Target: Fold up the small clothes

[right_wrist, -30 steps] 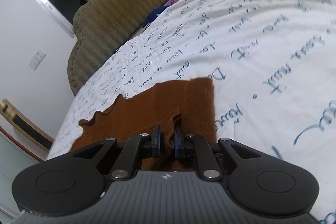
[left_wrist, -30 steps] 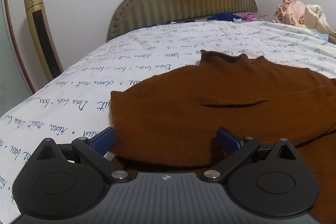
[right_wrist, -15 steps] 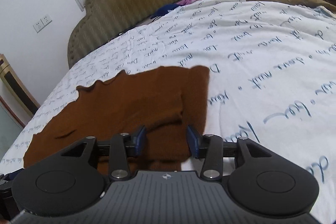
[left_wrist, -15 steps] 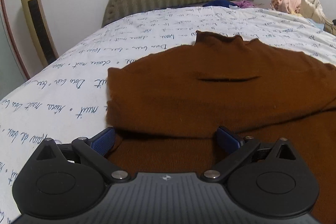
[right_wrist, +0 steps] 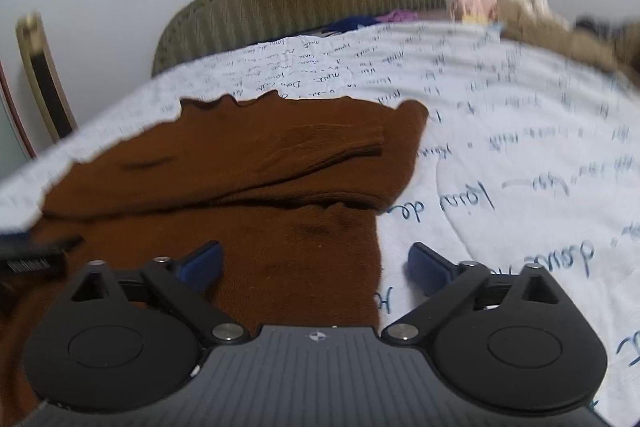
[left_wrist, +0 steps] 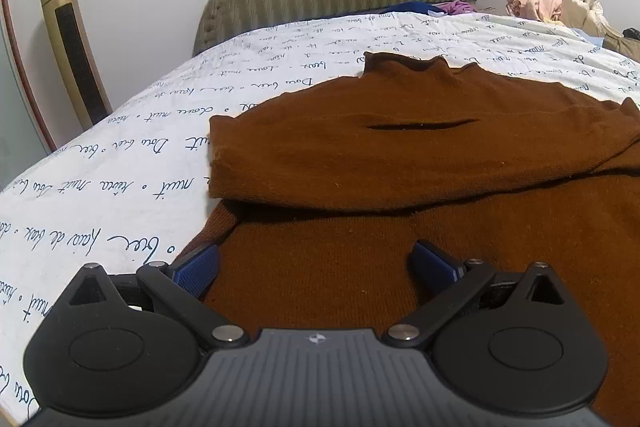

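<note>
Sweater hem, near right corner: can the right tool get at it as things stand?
Probably yes. The right tool is open, jaws just widened with nothing clamped, and the brown sweater edge lies between them on the bedsheet; nothing covers it.

A brown sweater (left_wrist: pixel 400 163) lies flat on the bed, filling the middle and lower right of the frame. Its sleeves are folded across the front. Its wavy neck edge points to the upper middle.
</note>
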Tool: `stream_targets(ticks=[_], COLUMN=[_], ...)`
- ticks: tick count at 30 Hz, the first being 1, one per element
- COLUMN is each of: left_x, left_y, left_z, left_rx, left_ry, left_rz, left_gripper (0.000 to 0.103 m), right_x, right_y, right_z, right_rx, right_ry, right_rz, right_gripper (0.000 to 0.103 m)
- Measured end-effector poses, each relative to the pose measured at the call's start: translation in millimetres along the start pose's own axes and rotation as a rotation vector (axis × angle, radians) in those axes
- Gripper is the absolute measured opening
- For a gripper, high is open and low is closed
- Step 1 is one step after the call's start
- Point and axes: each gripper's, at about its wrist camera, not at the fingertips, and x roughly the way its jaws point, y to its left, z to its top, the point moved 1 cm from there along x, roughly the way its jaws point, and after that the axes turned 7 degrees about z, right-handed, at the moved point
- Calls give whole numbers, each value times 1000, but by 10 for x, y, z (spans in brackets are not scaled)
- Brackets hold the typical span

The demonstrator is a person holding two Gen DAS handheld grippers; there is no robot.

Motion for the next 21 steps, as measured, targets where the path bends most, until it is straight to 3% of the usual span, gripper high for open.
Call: stream_targets(ticks=[5, 15, 21], left_x=[1, -30, -363], left_y=[1, 76, 308], left_z=[-11, -39, -294], left_rx=[-1, -27, -33], left_ry=[-6, 10, -6], left_rz=[0, -23, -74], left_gripper=[103, 103, 103], right_x=[143, 19, -208], right_y=[240, 194, 129], right_z=[-99, -206, -342], right_rx=[-160, -137, -119], right_ry=[47, 33, 33], right_rz=[-90, -73, -22], right_gripper=[103, 103, 103])
